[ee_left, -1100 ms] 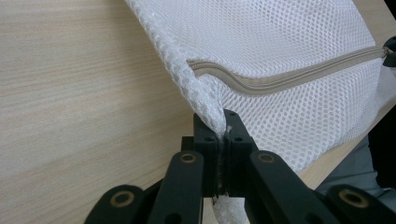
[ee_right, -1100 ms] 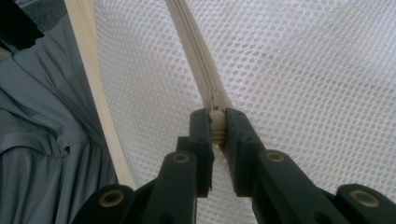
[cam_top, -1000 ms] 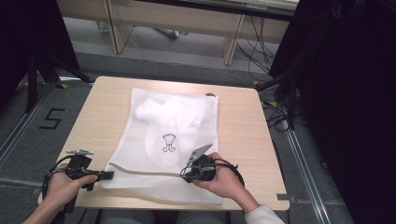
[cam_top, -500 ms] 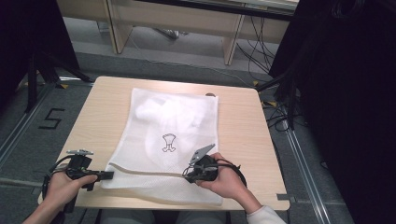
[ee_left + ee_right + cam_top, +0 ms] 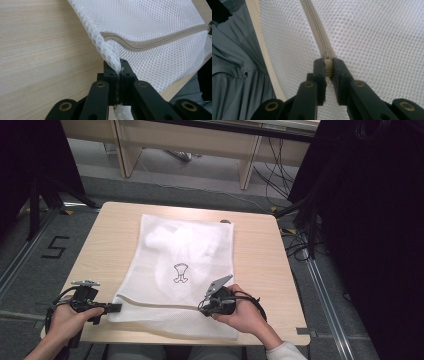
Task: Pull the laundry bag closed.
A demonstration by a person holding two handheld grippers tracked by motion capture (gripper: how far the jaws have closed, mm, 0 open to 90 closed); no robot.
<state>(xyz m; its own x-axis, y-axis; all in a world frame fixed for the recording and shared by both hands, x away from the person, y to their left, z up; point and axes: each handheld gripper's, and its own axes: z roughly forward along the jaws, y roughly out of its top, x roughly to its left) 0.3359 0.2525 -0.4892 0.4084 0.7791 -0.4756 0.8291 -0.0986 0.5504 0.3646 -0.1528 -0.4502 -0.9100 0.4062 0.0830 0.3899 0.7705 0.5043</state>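
Mesh laundry bag [image 5: 185, 270] lies flat across the middle of the table [image 5: 260, 255], its near edge at lower centre of the high view, white garment inside toward the upper part. Zipper [image 5: 160, 41] runs along that near edge.

Left gripper [image 5: 107, 308], lower left of the high view: jaws fully closed, pinching the bag's corner by the zipper's end; mesh bunches between the pads in the left gripper view.

Right gripper [image 5: 207, 304], lower centre: jaws clamped on the zipper pull [image 5: 327, 65], which is squeezed between the tips in the right gripper view.

Handling, my read: bag is light, limp, stretchy. It'll follow any tug rather than resist, so the zipper only runs if the corner stays anchored and the edge taut. The pull is small and smooth, so it could slip. I'd grip it deep, pull along the zipper line, not upward. Mesh snags easily, so no jerks.
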